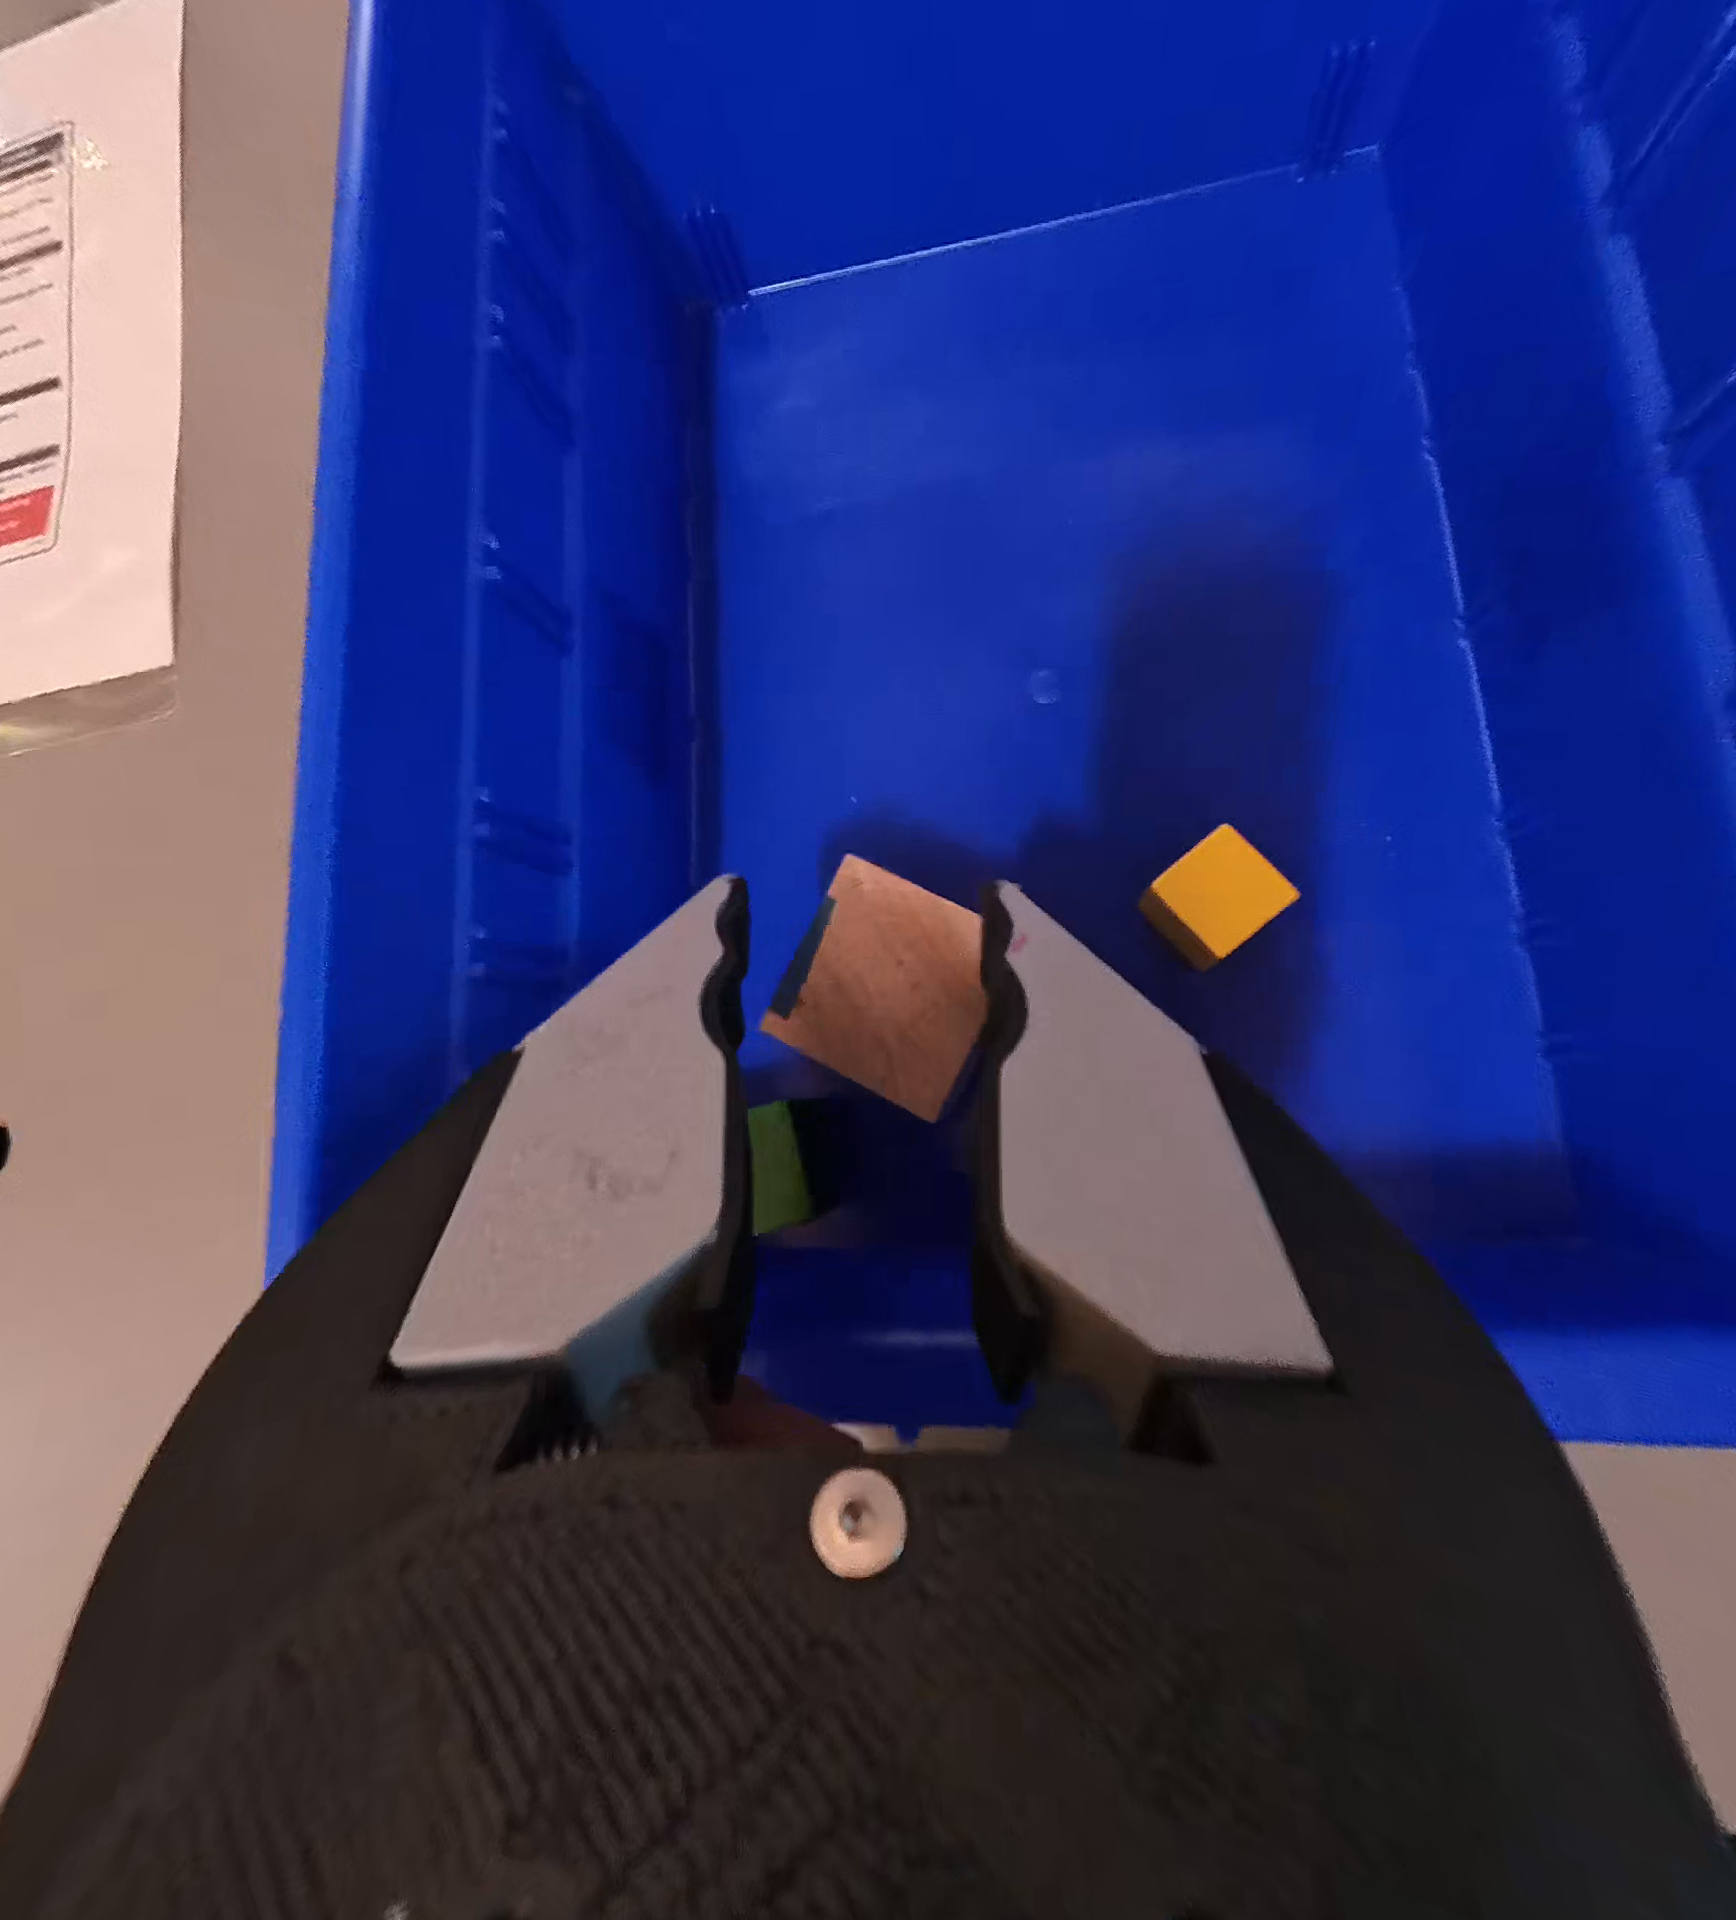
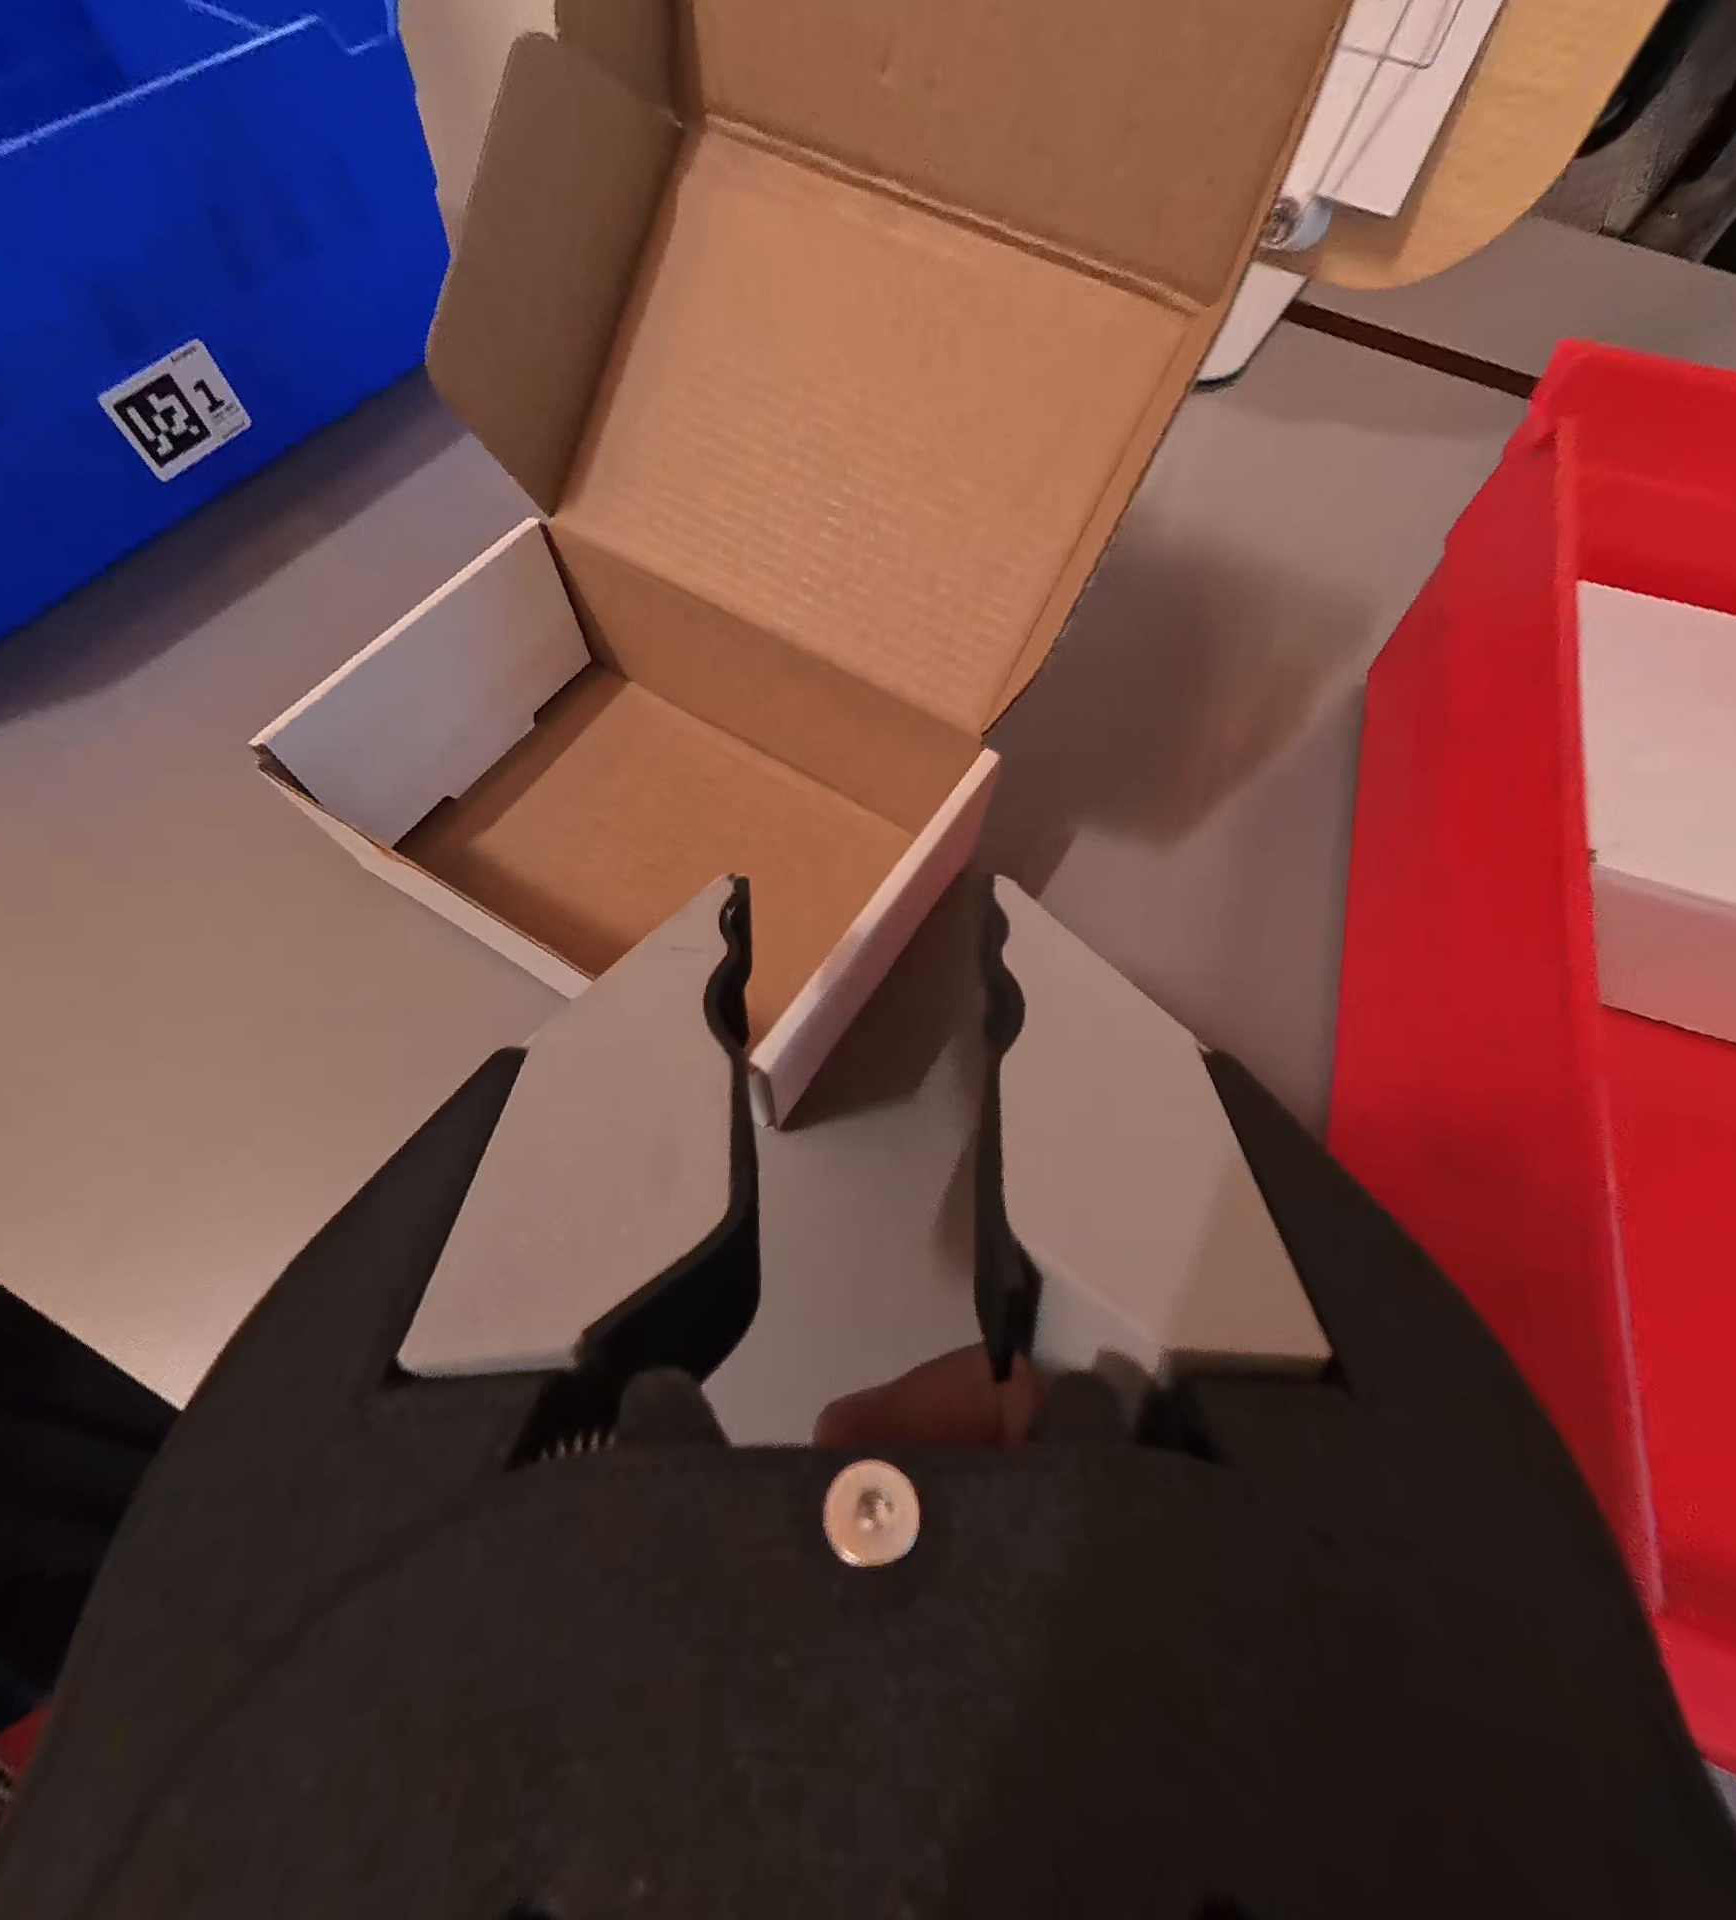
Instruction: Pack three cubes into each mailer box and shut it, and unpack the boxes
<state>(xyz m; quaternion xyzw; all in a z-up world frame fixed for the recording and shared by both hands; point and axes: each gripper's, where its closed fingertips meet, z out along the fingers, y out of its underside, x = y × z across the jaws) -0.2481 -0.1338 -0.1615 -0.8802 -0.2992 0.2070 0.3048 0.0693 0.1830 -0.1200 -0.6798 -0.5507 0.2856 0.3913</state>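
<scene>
In the left wrist view my left gripper (image 1: pixel 864 904) is open over a blue bin (image 1: pixel 1051 520). A plain wooden cube (image 1: pixel 879 992) sits tilted between the fingertips, close to the right finger; I cannot tell whether it touches. A green cube (image 1: pixel 779 1164) lies below it, partly hidden by the left finger. A yellow cube (image 1: pixel 1219 896) lies on the bin floor to the right. In the right wrist view my right gripper (image 2: pixel 864 904) is open and empty above the near right corner of an open, empty mailer box (image 2: pixel 656 821), whose lid (image 2: pixel 874 436) stands up.
A red bin (image 2: pixel 1466 1039) at the right holds a shut white mailer box (image 2: pixel 1716 810). The blue bin (image 2: pixel 116 260) with a marker tag stands left of the open box. A printed sheet (image 1: pixel 22 343) lies on the grey table (image 2: pixel 116 987) left of the blue bin. Spacing between my two grippers at the tips: around 45 cm.
</scene>
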